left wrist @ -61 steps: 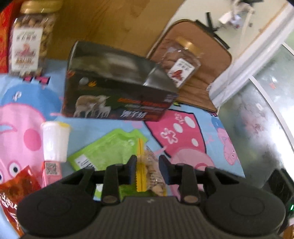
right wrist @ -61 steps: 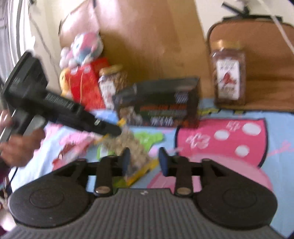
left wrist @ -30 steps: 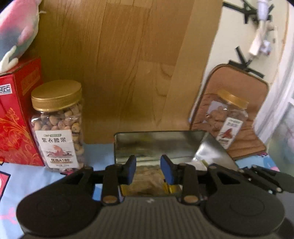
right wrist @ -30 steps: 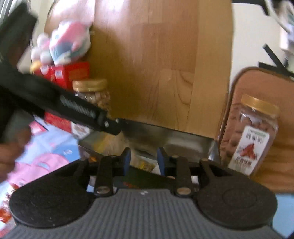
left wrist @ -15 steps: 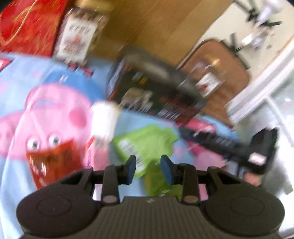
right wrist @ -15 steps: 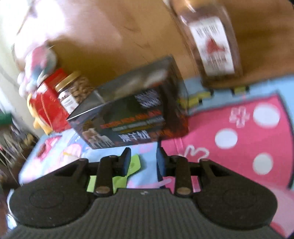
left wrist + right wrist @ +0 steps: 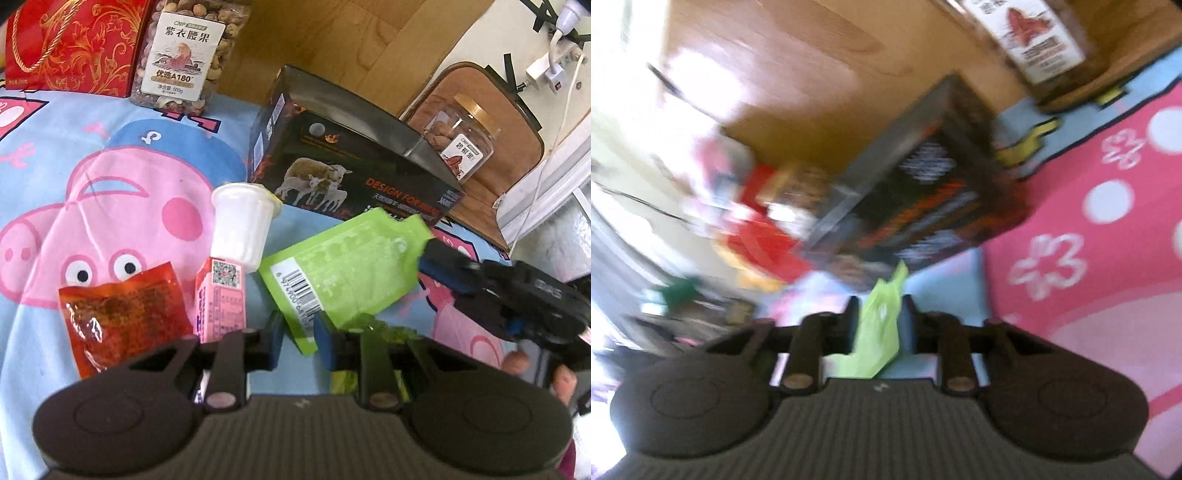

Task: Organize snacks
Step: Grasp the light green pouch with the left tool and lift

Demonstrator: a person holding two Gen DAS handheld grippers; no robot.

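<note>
A green snack pouch point(image 7: 351, 273) hangs tilted over the cartoon cloth point(image 7: 55, 166). Its barcode corner sits between the fingers of my left gripper point(image 7: 298, 343), whose jaws are closing on it. My right gripper point(image 7: 430, 258) comes in from the right and pinches the pouch's far corner. In the blurred right wrist view the pouch point(image 7: 881, 332) stands between the closing jaws of the right gripper point(image 7: 880, 314). Behind the pouch lies a black box point(image 7: 354, 162) with sheep printed on it and its top open.
A white cup point(image 7: 242, 225), a pink carton point(image 7: 221, 299) and a red packet point(image 7: 122, 310) lie left of the pouch. A nut jar point(image 7: 184, 55) and a red box point(image 7: 74, 40) stand against the wooden board. A second jar point(image 7: 463, 136) stands back right. A person's fingers point(image 7: 517, 362) hold the right tool.
Both grippers have swung down from over the black box to the cloth. The nut bag is no longer between them, and each now has a corner of the green pouch in its jaws.
</note>
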